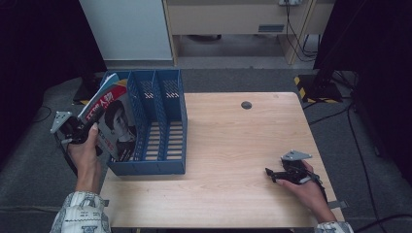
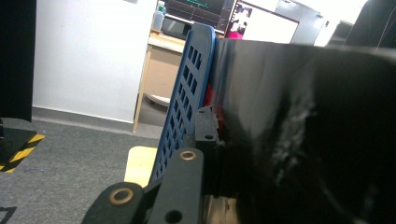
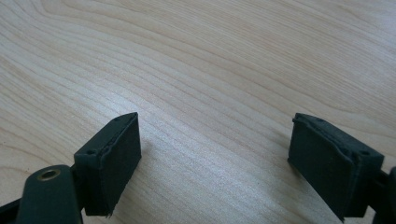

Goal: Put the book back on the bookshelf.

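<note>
At the left edge of the bench (image 1: 233,145), which has a light wooden top, we see the left hand-held gripper (image 1: 92,127) clenched on a glossy magazine with a red title band and a face on its cover (image 1: 114,124). The magazine stands tilted at the left side of a blue plastic file rack with three slotted compartments (image 1: 160,121), and its lower part is inside the leftmost compartment, while its upper part leans out to the left over the rack wall. In the left gripper view the dark, shiny cover of the magazine (image 2: 289,130) is pressed against the jaw, and the blue perforated wall of the rack (image 2: 187,102) rises just beside it. The rack itself stands on the left half of the bench, with its back reaching the far edge. The right hand-held gripper (image 1: 278,175) rests on the bench near the right edge, toward the near corner, well apart from the rack. In the right gripper view its two black jaws stand wide apart, released, with bare wood (image 3: 210,93) between them.
</note>
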`<state>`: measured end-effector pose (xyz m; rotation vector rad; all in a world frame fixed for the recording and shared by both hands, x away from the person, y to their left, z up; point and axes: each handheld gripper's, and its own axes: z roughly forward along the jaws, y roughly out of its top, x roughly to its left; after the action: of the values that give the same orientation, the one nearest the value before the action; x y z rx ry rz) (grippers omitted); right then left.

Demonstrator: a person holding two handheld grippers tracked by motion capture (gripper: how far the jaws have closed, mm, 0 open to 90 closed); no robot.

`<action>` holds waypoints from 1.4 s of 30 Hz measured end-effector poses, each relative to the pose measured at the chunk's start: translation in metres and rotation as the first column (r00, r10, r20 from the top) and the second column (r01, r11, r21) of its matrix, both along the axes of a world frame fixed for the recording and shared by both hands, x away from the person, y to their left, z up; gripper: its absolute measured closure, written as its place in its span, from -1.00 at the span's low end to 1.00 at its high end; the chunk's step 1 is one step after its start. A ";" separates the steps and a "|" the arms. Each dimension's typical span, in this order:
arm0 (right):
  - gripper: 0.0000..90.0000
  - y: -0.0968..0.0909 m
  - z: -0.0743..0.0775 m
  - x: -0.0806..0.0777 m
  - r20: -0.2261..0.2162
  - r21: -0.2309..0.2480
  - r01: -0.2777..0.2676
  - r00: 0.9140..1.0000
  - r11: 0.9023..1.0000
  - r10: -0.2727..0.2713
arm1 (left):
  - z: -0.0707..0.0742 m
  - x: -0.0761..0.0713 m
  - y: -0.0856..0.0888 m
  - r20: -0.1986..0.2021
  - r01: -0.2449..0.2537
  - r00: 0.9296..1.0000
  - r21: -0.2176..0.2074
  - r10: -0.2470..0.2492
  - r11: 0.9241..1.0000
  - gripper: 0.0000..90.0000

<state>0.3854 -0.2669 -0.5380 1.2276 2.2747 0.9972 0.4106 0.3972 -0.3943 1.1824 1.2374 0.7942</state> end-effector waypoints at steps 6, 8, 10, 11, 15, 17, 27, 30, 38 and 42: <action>-0.62 0.000 0.000 0.000 0.000 0.000 0.000 1.000 1.000 0.000 | 0.001 0.000 0.000 -0.005 0.000 1.000 0.000 0.000 1.000 0.84; -0.62 0.000 0.000 0.000 -0.001 0.000 0.000 1.000 1.000 0.000 | 0.001 0.000 0.000 -0.007 0.004 1.000 0.003 -0.004 1.000 0.81; -0.62 0.000 0.000 0.000 0.000 0.000 0.000 1.000 1.000 0.000 | 0.001 0.001 -0.001 -0.010 0.004 1.000 0.019 -0.004 1.000 0.75; -0.62 0.000 0.000 0.000 0.001 -0.001 -0.002 1.000 1.000 0.002 | 0.001 0.001 -0.002 -0.011 0.005 1.000 0.027 -0.005 1.000 0.70; -0.62 0.000 0.000 0.000 0.001 -0.001 -0.002 1.000 1.000 0.002 | 0.003 -0.001 -0.001 -0.001 -0.003 1.000 0.047 0.003 0.999 0.50; -0.62 0.000 0.000 0.000 0.000 0.000 0.000 1.000 1.000 0.000 | 0.004 -0.002 0.001 0.010 -0.006 1.000 0.051 0.005 0.999 0.39; -0.62 0.000 0.000 0.000 0.001 -0.001 -0.001 1.000 1.000 0.001 | 0.013 -0.007 0.000 0.026 0.004 1.000 0.110 -0.007 0.994 -0.14; -0.62 0.000 0.000 0.000 0.002 -0.002 -0.002 1.000 1.000 0.002 | 0.019 -0.009 -0.001 0.030 0.009 0.999 0.134 -0.013 0.991 -0.25; -0.62 0.000 0.000 0.000 0.001 -0.001 -0.002 1.000 1.000 0.002 | 0.036 -0.016 0.002 0.042 -0.001 0.999 0.191 -0.007 0.982 -0.41; -0.62 0.000 0.000 0.000 0.000 0.000 0.000 1.000 1.000 0.000 | 0.041 -0.017 0.003 0.034 0.009 0.999 0.217 -0.016 0.976 -0.49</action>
<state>0.3854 -0.2669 -0.5380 1.2273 2.2750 0.9969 0.3938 0.4004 -0.3536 1.3447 1.1334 0.9559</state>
